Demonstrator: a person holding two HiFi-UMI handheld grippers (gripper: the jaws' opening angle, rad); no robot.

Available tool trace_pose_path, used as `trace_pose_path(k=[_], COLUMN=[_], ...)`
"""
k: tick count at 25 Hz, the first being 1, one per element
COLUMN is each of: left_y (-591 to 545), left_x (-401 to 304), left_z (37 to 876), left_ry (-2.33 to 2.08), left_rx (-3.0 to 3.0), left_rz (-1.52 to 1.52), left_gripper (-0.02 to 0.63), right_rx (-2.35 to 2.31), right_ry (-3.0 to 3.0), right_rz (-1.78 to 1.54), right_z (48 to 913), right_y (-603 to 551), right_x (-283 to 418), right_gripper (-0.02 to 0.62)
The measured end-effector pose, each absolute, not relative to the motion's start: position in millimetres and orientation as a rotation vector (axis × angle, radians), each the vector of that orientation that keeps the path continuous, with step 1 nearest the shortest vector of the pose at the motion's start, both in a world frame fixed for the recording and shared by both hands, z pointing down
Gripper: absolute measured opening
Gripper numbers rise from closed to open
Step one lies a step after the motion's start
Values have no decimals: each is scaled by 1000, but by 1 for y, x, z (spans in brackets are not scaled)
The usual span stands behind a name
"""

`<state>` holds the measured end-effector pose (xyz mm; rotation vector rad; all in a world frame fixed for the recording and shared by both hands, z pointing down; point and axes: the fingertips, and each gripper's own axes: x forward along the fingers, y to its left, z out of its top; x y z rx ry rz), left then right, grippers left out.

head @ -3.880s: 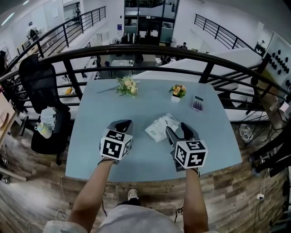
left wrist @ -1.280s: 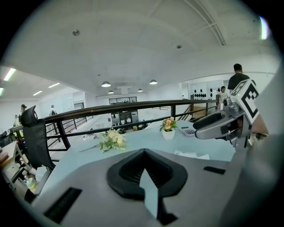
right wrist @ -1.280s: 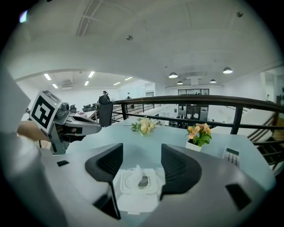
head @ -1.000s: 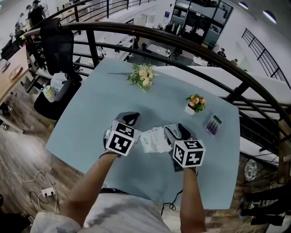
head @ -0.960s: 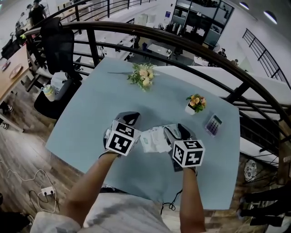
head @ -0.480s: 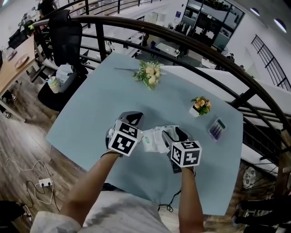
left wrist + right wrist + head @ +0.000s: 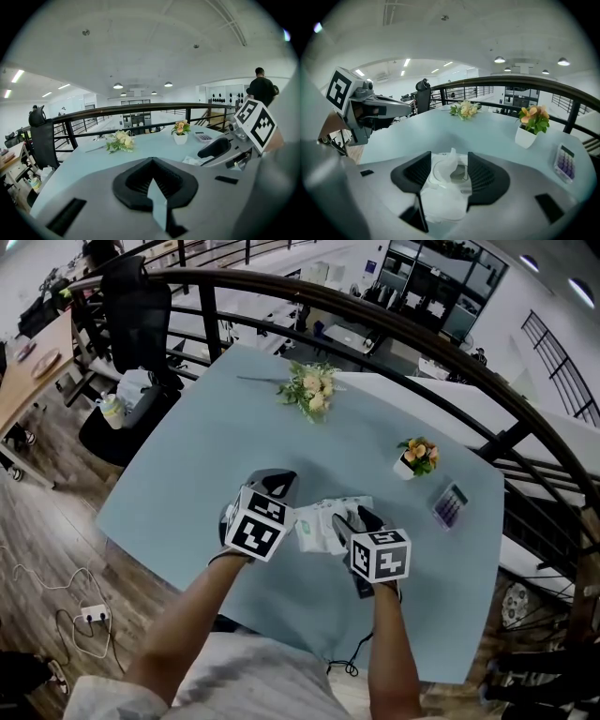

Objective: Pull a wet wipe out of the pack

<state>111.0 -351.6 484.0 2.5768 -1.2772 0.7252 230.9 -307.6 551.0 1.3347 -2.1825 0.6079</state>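
Note:
The white wet-wipe pack (image 7: 322,524) lies flat on the pale blue table (image 7: 206,456), between my two grippers. My right gripper (image 7: 353,519) stands open over the pack's right end. In the right gripper view a white wipe (image 7: 450,159) sticks up from the pack's round opening (image 7: 446,172), between the two spread black pads (image 7: 416,171) of the right gripper (image 7: 449,161); neither pad touches it. My left gripper (image 7: 272,486) is to the left of the pack, shut on nothing; its pads (image 7: 140,180) meet at the tips of the left gripper (image 7: 152,161).
A loose bouquet (image 7: 309,390) lies at the table's far side. A small potted flower (image 7: 415,457) and a calculator (image 7: 449,505) stand to the right. A black railing (image 7: 394,329) runs behind the table; an office chair (image 7: 136,306) stands at far left.
Since 3.9 s ago both grippers have closed in on the pack. In the last second my right gripper crept slightly left over the pack's end; the left one held still.

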Motion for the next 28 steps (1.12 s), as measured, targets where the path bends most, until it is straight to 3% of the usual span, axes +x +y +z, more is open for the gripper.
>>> trace_pose_path(k=[16, 28], left_y=[-352, -352], left_x=[111, 109], left_z=[492, 496], left_ry=[-1251, -1249], left_rx=[2567, 2565], left_rz=[736, 760], left_gripper=[-8, -8], right_rx=[1266, 1233], right_ry=[-2099, -2094], right_rz=[614, 630], right_z=[576, 586], right_y=[-300, -295], right_x=[231, 228], right_gripper=[206, 99])
